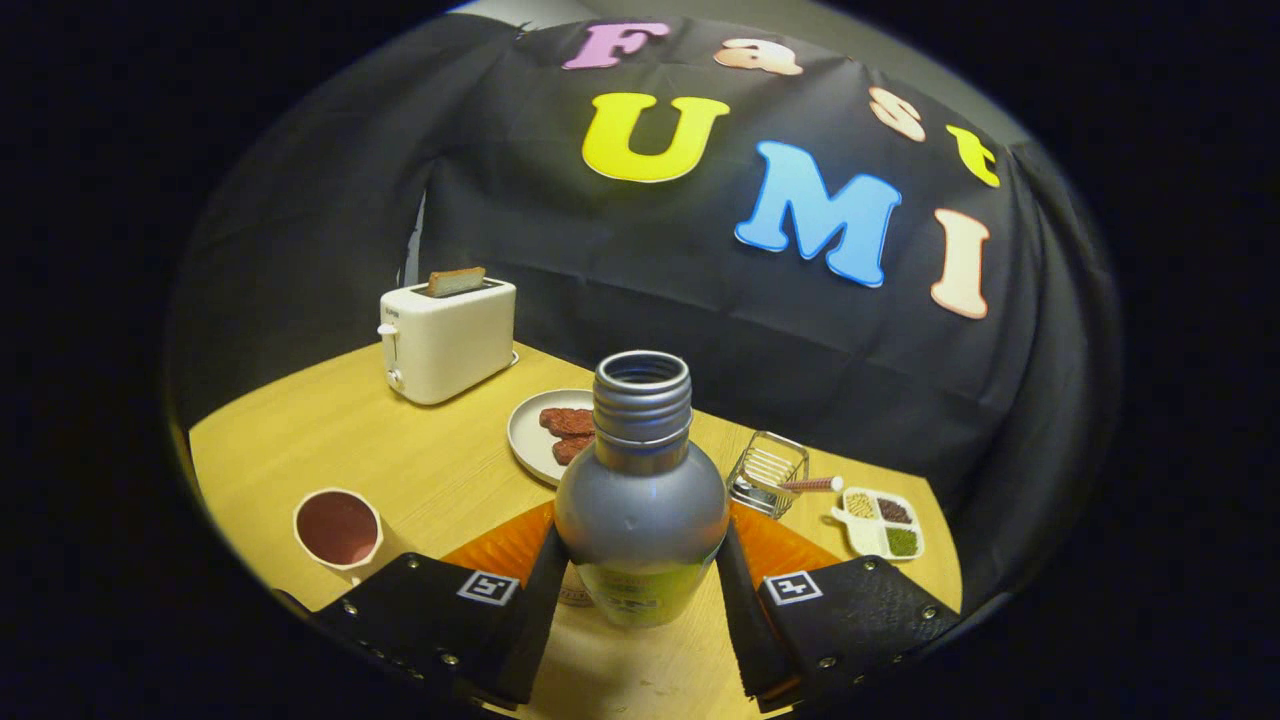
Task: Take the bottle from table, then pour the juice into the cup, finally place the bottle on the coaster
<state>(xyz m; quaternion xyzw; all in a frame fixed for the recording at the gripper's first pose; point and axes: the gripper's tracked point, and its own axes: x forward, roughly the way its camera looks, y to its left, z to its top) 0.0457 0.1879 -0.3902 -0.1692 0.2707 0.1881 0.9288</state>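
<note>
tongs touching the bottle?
Touching. Gripper view: both fingers of the tongs press the sides of the bottle, no gap showing.

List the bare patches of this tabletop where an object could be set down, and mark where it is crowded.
Bare wood lies between the toaster, the cup and the plate. Crowded: the wire rack and divided dish sit close together, and the claw grips the bottle over the orange coaster.
</note>
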